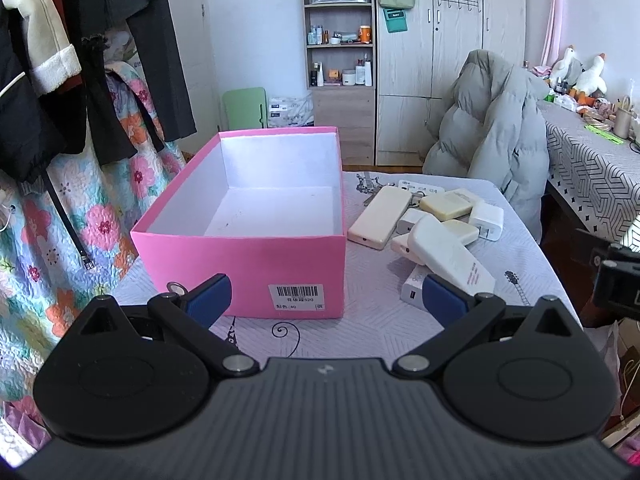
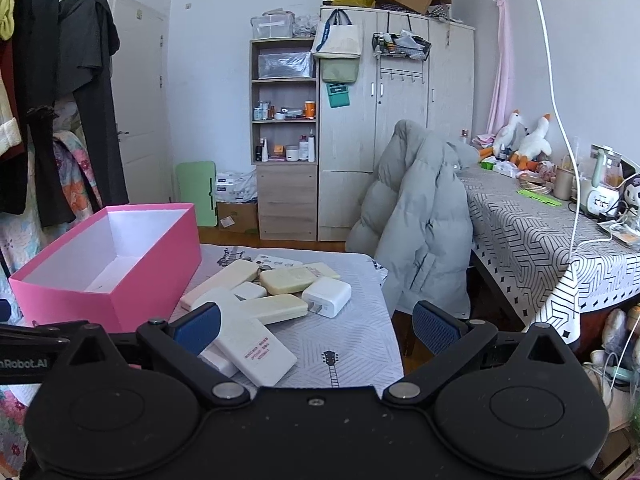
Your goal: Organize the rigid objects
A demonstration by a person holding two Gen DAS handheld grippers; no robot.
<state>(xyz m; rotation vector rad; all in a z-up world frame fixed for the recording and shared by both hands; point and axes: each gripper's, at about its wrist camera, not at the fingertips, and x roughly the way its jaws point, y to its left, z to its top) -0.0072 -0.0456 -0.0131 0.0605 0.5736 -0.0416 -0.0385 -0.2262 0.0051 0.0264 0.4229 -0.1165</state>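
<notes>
An open pink box (image 1: 256,264) with a white, empty inside stands on the table; it also shows in the right wrist view (image 2: 152,276). To its right lies a pile of several white and cream power banks and chargers (image 1: 436,220), also in the right wrist view (image 2: 272,300). A large white power bank (image 2: 252,340) lies nearest. My left gripper (image 1: 326,294) is open and empty, just in front of the box. My right gripper (image 2: 316,324) is open and empty, above the near edge of the pile.
The table has a light quilted cloth (image 1: 372,312). A grey puffer jacket (image 2: 420,232) hangs on a chair behind it. A patterned-cloth desk (image 2: 540,240) stands to the right. Clothes (image 1: 100,60) hang at the left. Shelves and a wardrobe (image 2: 360,140) stand at the back.
</notes>
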